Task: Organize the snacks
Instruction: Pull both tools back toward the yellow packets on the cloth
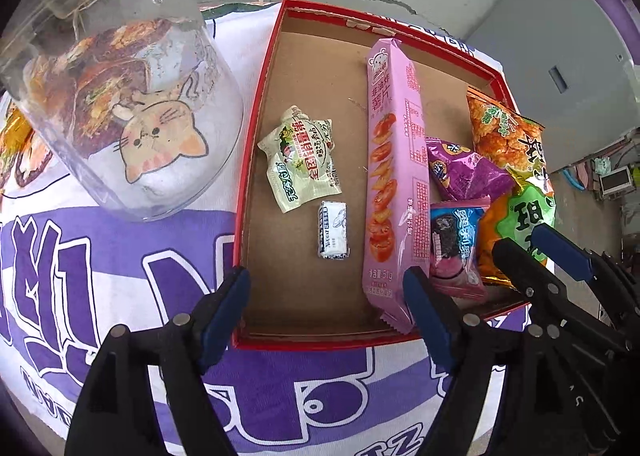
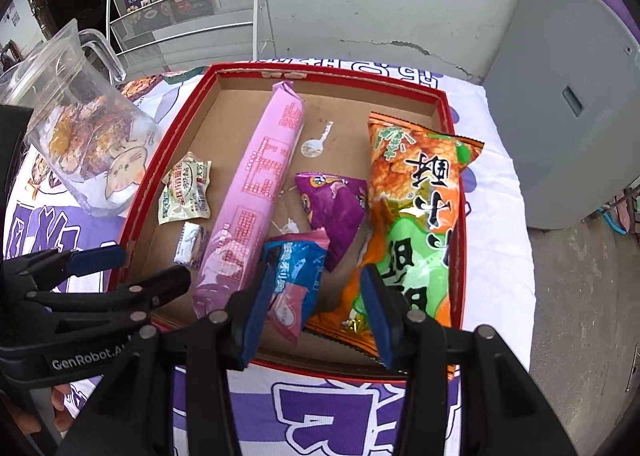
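A red cardboard tray (image 1: 256,128) (image 2: 168,160) holds the snacks. A long pink chip pack (image 1: 394,184) (image 2: 256,192) lies down its middle. Left of it lie a pale green packet (image 1: 298,160) (image 2: 186,190) and a small white candy (image 1: 333,230) (image 2: 191,246). Right of it lie a purple pouch (image 1: 460,172) (image 2: 336,208), a blue-pink cookie pack (image 1: 456,248) (image 2: 296,276) and an orange-green chip bag (image 1: 508,148) (image 2: 416,216). My left gripper (image 1: 326,316) is open and empty over the tray's near edge. My right gripper (image 2: 314,316) is open and empty above the near right corner.
A clear plastic pitcher (image 1: 132,104) (image 2: 80,128) stands left of the tray on the purple-and-white tablecloth (image 1: 100,276) (image 2: 320,416). A white wall and a wire magazine rack (image 2: 180,12) are behind the table. The table edge drops off at the right.
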